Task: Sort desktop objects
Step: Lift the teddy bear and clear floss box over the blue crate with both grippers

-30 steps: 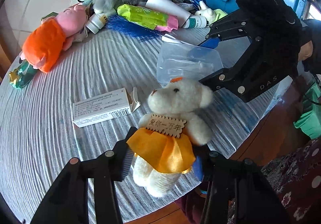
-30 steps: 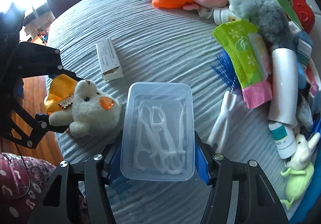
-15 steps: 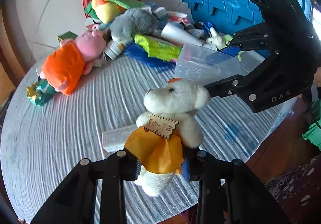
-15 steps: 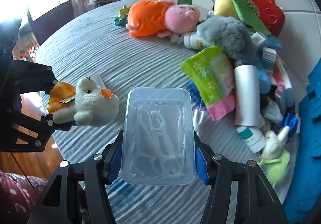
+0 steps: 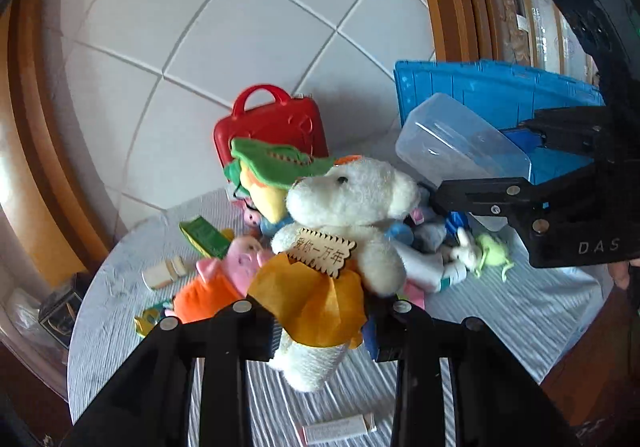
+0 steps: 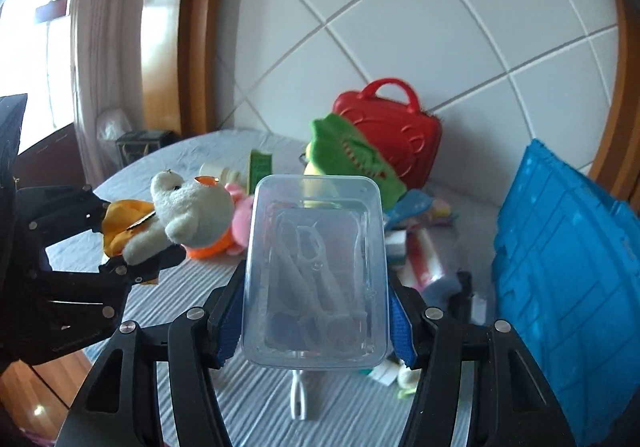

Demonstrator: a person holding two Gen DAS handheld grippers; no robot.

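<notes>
A white teddy bear (image 5: 348, 203) in a yellow skirt with a wooden tag hangs above the table, and my left gripper (image 5: 320, 331) is shut on its skirt and legs. In the right wrist view the same bear (image 6: 188, 211) lies sideways in the left gripper (image 6: 132, 235). A clear plastic box (image 6: 316, 267) of white floss picks is lifted off the table, my right gripper (image 6: 316, 323) shut on its two long sides. In the left wrist view that box (image 5: 460, 139) sits at the right in the right gripper (image 5: 516, 163).
A blue crate (image 6: 560, 267) stands at the right on the grey-clothed round table (image 5: 520, 311). Against the tiled wall are a red toy case (image 5: 268, 127), a green crocodile plush (image 5: 272, 163), a pink pig plush (image 5: 224, 275) and several small items. A white carton (image 5: 336, 427) lies near me.
Both grippers have risen off the table and tipped up toward the wall, each carrying its object. The left jaws closed in on the bear, which left the cloth.
</notes>
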